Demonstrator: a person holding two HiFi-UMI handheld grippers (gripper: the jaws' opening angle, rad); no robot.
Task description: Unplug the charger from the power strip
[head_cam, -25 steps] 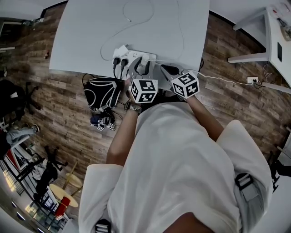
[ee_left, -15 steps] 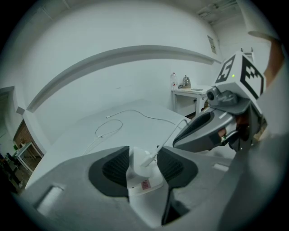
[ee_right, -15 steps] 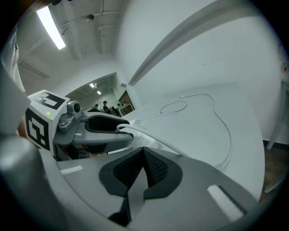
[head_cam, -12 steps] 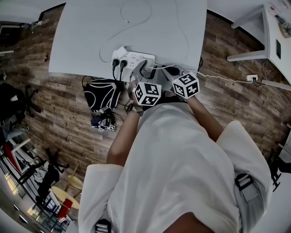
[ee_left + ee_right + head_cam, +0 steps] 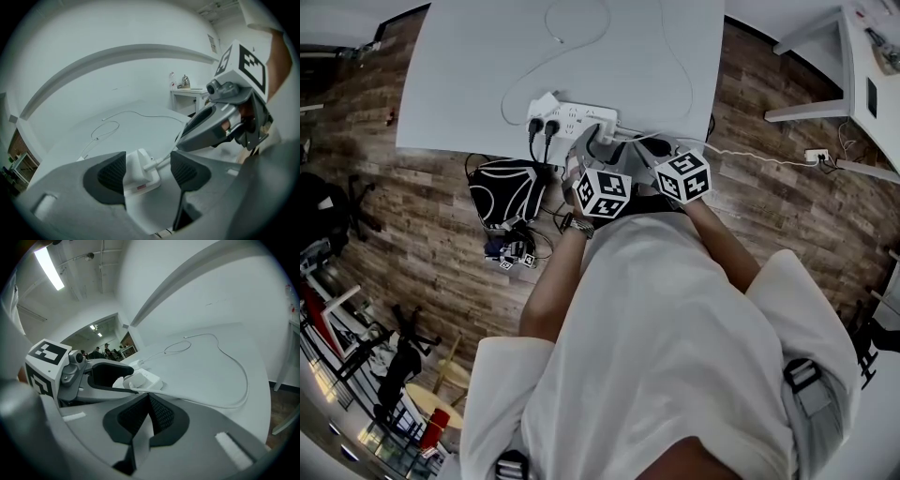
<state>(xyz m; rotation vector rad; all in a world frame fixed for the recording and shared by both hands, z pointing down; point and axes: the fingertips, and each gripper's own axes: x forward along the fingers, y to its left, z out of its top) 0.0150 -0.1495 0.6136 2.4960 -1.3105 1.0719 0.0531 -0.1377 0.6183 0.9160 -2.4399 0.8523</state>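
1. Head view: the left gripper (image 5: 595, 129) and the right gripper (image 5: 626, 139) sit side by side at the near edge of the white table (image 5: 469, 75). Their marker cubes are nearest the person.
2. A black bag (image 5: 511, 192) lies on the wooden floor (image 5: 403, 225), under the near table edge and left of the left hand.
3. Left gripper view: the left gripper (image 5: 147, 161) has its jaws set wide, and they have just been opening. The white charger (image 5: 139, 176) lies between the pads. The right pad is clear of it and the left pad is just beside it, so there is no grip.
4. A thin white cable (image 5: 159, 161) is plugged into the charger and leads off to the right, passing under the right gripper.
5. Right gripper view: the right gripper (image 5: 149, 401) has its jaws closed pad to pad, with nothing visible between them. The cable crosses just beyond the tips.
6. Location of the charger: it is at the right end of the power strip (image 5: 567, 116), under the left gripper's tips. No view shows whether its prongs are seated.
7. Two black plugs (image 5: 542, 126) occupy the left end of the strip.
8. Beyond the strip, the cable runs up the tabletop towards the far edge, where it forms a loop.
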